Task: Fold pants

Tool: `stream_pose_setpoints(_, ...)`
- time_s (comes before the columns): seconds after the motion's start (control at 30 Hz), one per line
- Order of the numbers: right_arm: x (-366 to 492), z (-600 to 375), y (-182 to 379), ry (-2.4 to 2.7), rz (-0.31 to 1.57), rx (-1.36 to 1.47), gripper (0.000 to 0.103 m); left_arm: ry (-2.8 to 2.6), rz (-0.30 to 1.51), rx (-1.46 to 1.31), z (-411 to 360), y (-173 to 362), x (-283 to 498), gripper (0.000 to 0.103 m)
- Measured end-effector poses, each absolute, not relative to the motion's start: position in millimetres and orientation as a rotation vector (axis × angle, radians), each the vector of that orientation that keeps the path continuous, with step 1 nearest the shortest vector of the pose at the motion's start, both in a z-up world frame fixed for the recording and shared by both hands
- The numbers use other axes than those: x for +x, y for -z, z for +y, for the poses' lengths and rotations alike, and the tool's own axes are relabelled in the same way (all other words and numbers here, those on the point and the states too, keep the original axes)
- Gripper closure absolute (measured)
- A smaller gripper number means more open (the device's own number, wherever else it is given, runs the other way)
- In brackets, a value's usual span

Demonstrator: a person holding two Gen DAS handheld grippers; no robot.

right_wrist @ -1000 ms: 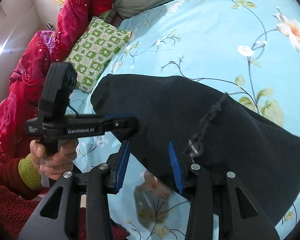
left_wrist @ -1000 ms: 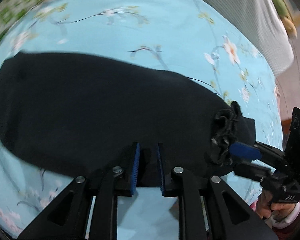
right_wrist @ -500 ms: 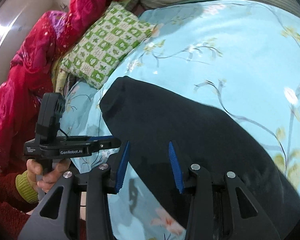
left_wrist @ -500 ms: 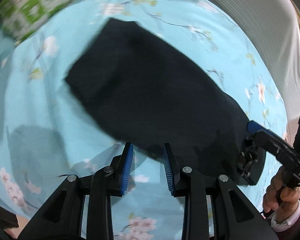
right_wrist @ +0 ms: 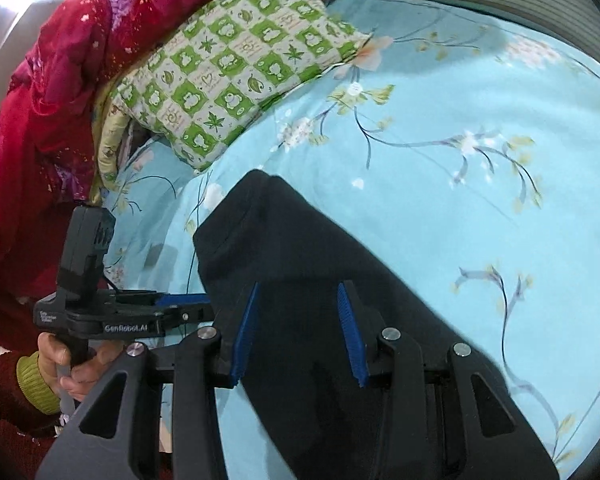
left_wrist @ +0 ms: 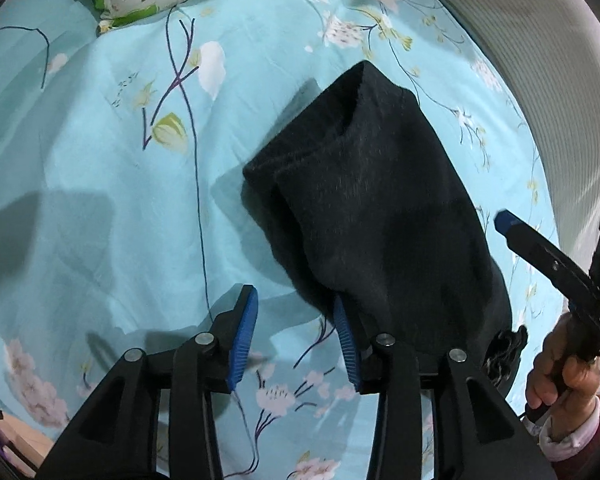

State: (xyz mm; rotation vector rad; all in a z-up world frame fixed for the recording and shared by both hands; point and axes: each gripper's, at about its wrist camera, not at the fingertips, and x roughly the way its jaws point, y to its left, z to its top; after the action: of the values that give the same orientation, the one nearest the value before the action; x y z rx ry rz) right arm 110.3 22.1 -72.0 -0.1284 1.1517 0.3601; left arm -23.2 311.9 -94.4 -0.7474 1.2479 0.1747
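Note:
The black pants point(left_wrist: 380, 208) lie lengthwise on the light blue floral sheet point(left_wrist: 100, 152), their narrow leg end pointing away from me. My left gripper point(left_wrist: 296, 340) hangs at the pants' near left edge. Its jaws are opening with only sheet between them, and the right pad point(left_wrist: 346, 344) is beside the fabric edge. My right gripper point(right_wrist: 296, 334) hovers open over the middle of the pants point(right_wrist: 320, 248), gripping nothing. The drawstring point(left_wrist: 504, 352) bunches at the waist end. Each gripper shows in the other's view: the left gripper point(right_wrist: 188, 304) and a finger of the right point(left_wrist: 508, 228).
A green checked pillow point(right_wrist: 236, 68) lies beyond the leg end, with a red quilt point(right_wrist: 40, 100) heaped to its left. A striped grey cover point(left_wrist: 540, 60) borders the sheet on the far right. The person's hands point(left_wrist: 556, 376) point(right_wrist: 60, 364) hold the handles.
Both grippers have slid along the pants toward the leg end, and the pillow has come into view. The left jaws have spread wider and now stand off the fabric edge. The right jaws are unchanged.

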Motion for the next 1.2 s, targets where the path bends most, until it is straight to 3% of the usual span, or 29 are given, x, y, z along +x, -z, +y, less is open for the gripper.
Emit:
stream_pose_setpoints(0.87,180.9,58.8,105.2,-0.451,1.254,-0.215,0.06,-0.036,1.127,-1.116,339.9,86.7,-31.8,0.058)
stream_pose_setpoints(0.97,183.0,60.8,104.4,-0.463,1.256,-0.216,0.06,-0.015,1.1,-1.12,340.3,80.2,-41.5,0.053)
stream_pose_setpoints(1.2,190.5,64.3,112.5,-0.482,1.3,-0.228,0.06,-0.159,1.179,-0.968,335.8,88.1,-30.2,0.051)
